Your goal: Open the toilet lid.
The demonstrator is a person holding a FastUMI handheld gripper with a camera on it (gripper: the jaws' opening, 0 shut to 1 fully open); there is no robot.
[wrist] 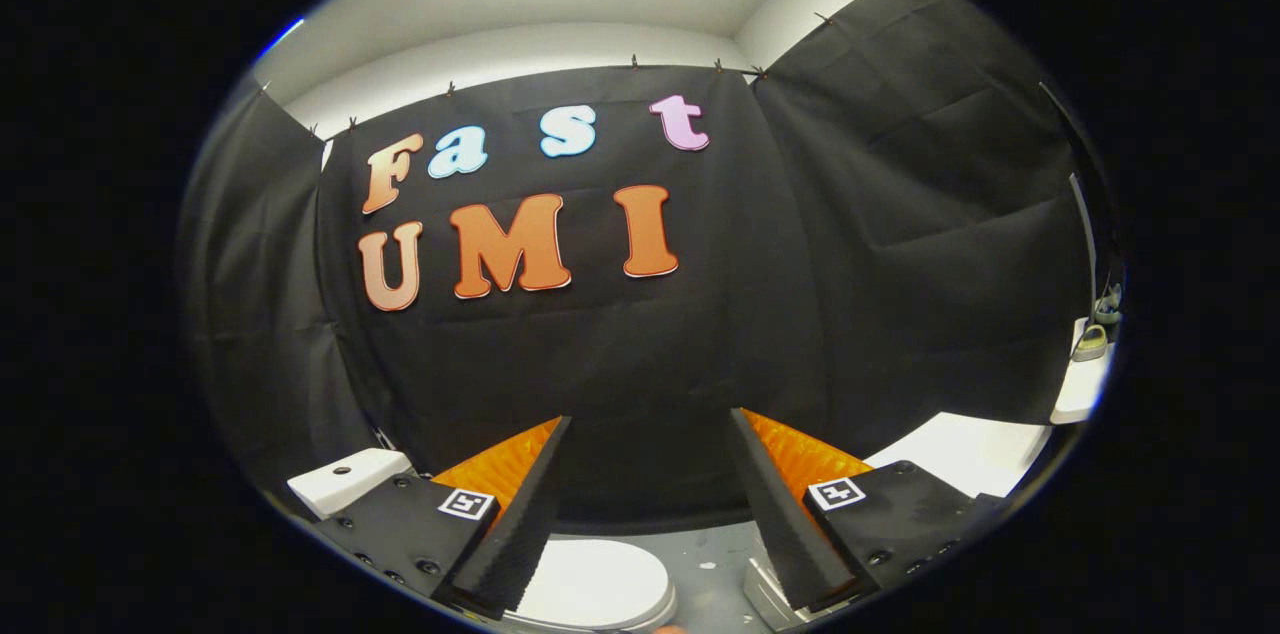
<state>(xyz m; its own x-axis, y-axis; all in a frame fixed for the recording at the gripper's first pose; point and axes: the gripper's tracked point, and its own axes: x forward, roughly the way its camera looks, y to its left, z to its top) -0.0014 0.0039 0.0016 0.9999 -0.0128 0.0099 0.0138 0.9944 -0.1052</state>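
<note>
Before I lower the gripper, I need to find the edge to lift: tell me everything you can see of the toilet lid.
The toilet lid is white, smooth and glossy, plastic by its look, with a rounded outline. It lies closed and flat, low between and below the fingers of the open gripper, partly hidden by the left one. Its curved rim shows beside the grey floor. Nothing touches it; the gripper hangs well above.
</note>
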